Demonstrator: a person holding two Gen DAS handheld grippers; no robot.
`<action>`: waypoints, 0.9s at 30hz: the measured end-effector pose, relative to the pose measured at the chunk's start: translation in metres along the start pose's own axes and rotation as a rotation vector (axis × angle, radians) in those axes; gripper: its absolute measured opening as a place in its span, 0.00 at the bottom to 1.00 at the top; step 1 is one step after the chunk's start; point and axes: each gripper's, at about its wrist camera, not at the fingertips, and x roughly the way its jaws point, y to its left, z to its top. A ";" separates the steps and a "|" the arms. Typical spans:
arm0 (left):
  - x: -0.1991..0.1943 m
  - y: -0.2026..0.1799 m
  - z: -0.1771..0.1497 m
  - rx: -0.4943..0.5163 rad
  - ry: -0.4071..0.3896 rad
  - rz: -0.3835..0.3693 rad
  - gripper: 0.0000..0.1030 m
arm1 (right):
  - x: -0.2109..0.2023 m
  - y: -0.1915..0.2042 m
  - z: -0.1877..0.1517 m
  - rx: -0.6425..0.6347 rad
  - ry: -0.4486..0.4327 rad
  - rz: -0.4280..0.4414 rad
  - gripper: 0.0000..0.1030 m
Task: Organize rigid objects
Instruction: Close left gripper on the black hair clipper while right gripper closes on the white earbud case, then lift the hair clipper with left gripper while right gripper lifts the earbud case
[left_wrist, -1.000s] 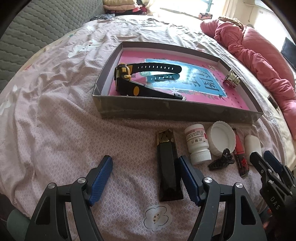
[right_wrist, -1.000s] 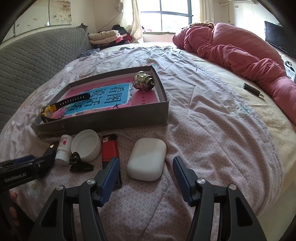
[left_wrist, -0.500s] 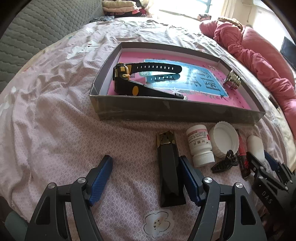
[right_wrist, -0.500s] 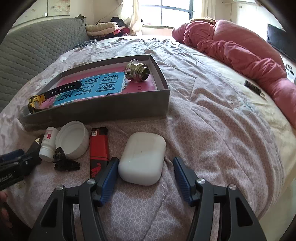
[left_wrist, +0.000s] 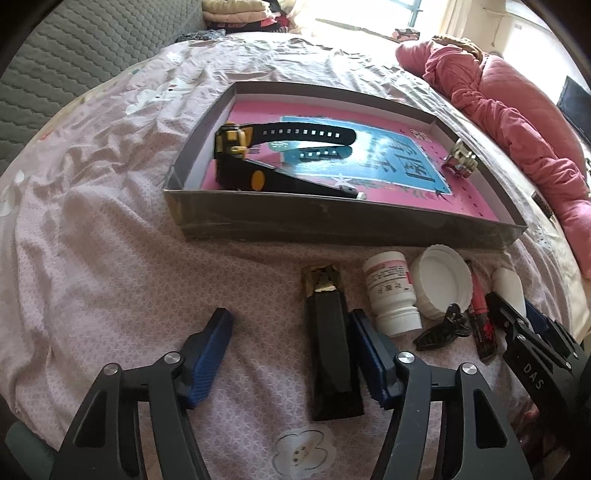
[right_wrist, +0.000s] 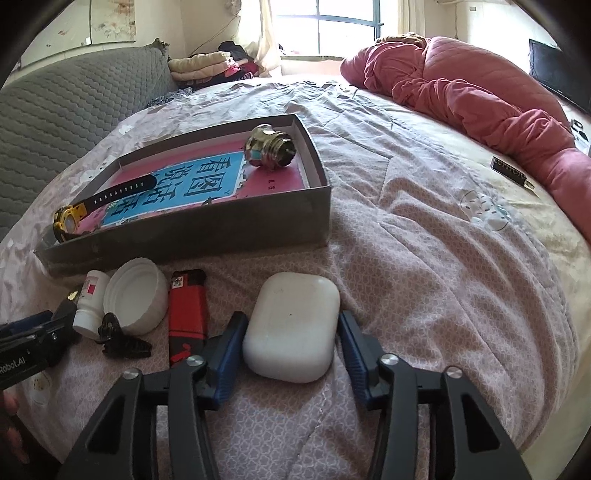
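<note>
White rounded earbud case (right_wrist: 291, 326) flat on the bedspread, just beside red lighter (right_wrist: 187, 310).

Daylight enters from the window (right_wrist: 332, 27) at the far side, blown out to white in both views. The bed (right_wrist: 424, 229) is evenly lit; shadows are soft and short under the box (left_wrist: 332, 221). Strong fisheye bending, with black vignette at the corners. Focus is sharp near centre, slightly soft toward the edges.

Box (left_wrist: 332, 221) on the bed (left_wrist: 110, 258), watch (left_wrist: 266, 162) and metal knob (right_wrist: 271, 149) inside it, in front a row: dark bar (left_wrist: 330, 343), pill bottle (left_wrist: 389, 291), lid (left_wrist: 441, 284), clip (left_wrist: 441, 330), lighter (right_wrist: 187, 310), earbud case (right_wrist: 291, 325) at the right end
</note>
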 end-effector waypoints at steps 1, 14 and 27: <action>0.000 -0.001 0.000 0.002 0.003 -0.006 0.61 | 0.000 -0.001 0.000 0.000 -0.002 -0.003 0.47; 0.006 0.003 0.001 -0.007 0.017 -0.051 0.42 | -0.007 -0.019 0.004 0.083 -0.026 0.043 0.44; 0.001 0.015 0.001 -0.084 0.024 -0.126 0.22 | -0.003 -0.017 0.006 0.079 -0.017 0.058 0.43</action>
